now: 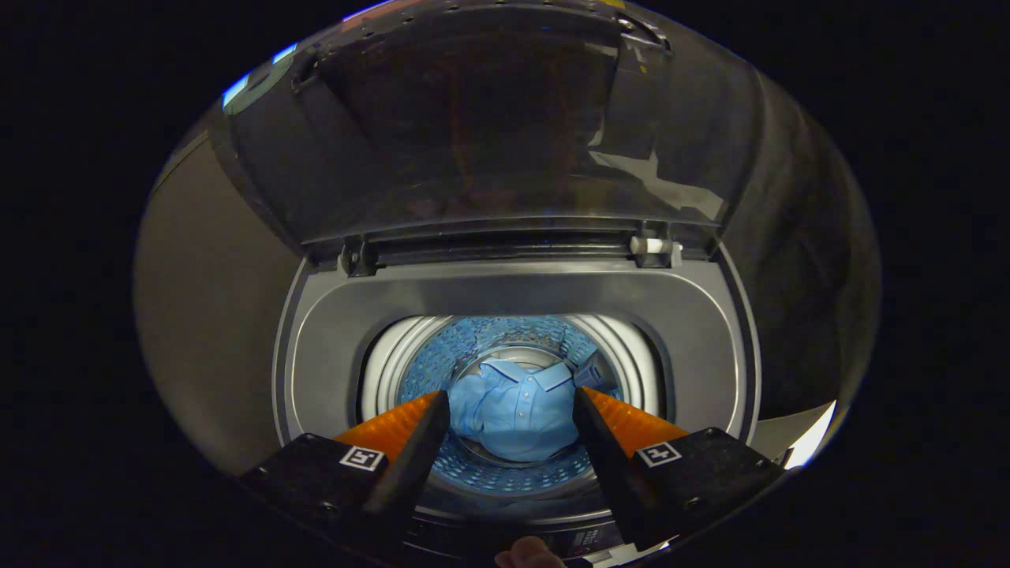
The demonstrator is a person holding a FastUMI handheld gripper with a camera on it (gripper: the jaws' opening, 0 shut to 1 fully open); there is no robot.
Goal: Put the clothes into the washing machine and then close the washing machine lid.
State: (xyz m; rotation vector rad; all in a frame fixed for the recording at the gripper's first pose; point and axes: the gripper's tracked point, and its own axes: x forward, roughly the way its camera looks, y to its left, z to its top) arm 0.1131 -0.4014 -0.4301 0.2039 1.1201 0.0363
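A top-loading washing machine (517,296) takes up the middle of the frame, its grey top rim ringing the round drum opening. Its dark see-through lid (489,126) stands raised across the upper half, hinged at the back edge. Low in the centre, a light blue collared shirt (513,410) lies bunched at the bottom of the perforated drum (465,347). The gripper (511,406) hangs above the opening, fingers spread wide and holding nothing, the shirt showing between them far below.
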